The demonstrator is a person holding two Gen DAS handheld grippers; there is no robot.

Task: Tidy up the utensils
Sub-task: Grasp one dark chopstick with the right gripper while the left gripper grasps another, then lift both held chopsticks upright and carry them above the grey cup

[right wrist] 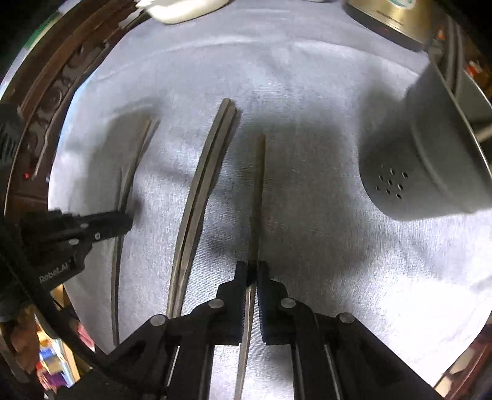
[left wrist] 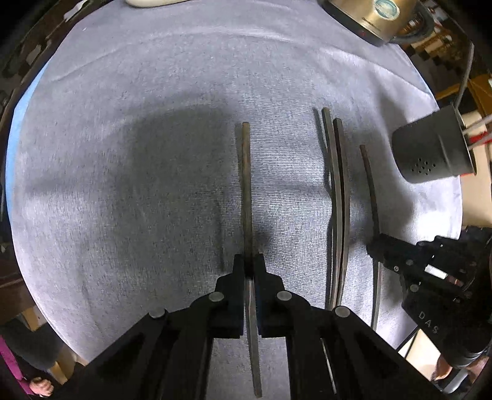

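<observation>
Several dark chopsticks lie lengthwise on a grey-white cloth (left wrist: 138, 129). My left gripper (left wrist: 249, 261) is shut on one chopstick (left wrist: 246, 184), held between its fingertips just above the cloth. My right gripper (right wrist: 252, 269) is shut on another chopstick (right wrist: 259, 172). A pair of chopsticks (left wrist: 338, 190) lies between the two held ones; it also shows in the right wrist view (right wrist: 203, 190). A grey perforated utensil holder (right wrist: 430, 160) lies tipped on its side at the right, also seen in the left wrist view (left wrist: 430, 150).
A metal kettle (left wrist: 369, 15) stands at the far right edge of the cloth. A white object (right wrist: 181, 9) sits at the far edge. The table's dark wooden edge (right wrist: 46, 101) curves along the left.
</observation>
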